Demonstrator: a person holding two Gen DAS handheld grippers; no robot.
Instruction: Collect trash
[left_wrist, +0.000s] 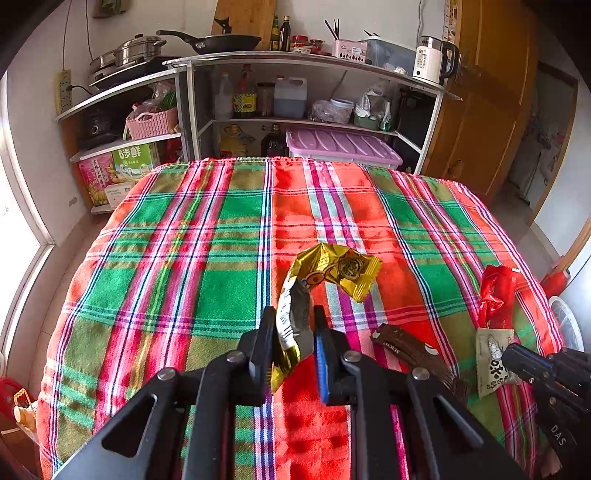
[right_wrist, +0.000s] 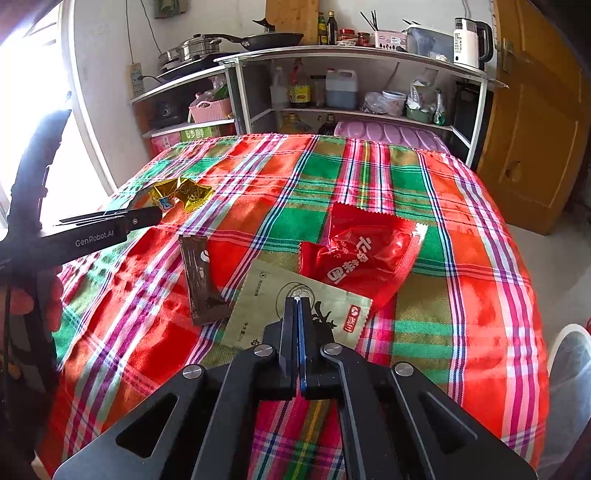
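My left gripper (left_wrist: 293, 317) is shut on a gold wrapper (left_wrist: 332, 271) and holds it just above the plaid tablecloth (left_wrist: 184, 258); it shows in the right wrist view (right_wrist: 183, 194) too. My right gripper (right_wrist: 295, 301) is shut, its tips over a beige wrapper (right_wrist: 266, 306), and I cannot tell if it pinches it. A red wrapper (right_wrist: 362, 247) lies beyond the beige one, and a brown sachet (right_wrist: 201, 280) lies to its left. In the left wrist view the brown sachet (left_wrist: 410, 349), red wrapper (left_wrist: 495, 295) and beige wrapper (left_wrist: 489, 358) lie to the right.
A shelf unit (left_wrist: 295, 61) with pans, bottles and a kettle (left_wrist: 432, 61) stands behind the table. A pink lidded box (left_wrist: 340, 146) sits at the table's far edge. A white bin (right_wrist: 570, 376) with a clear liner stands at the table's right side.
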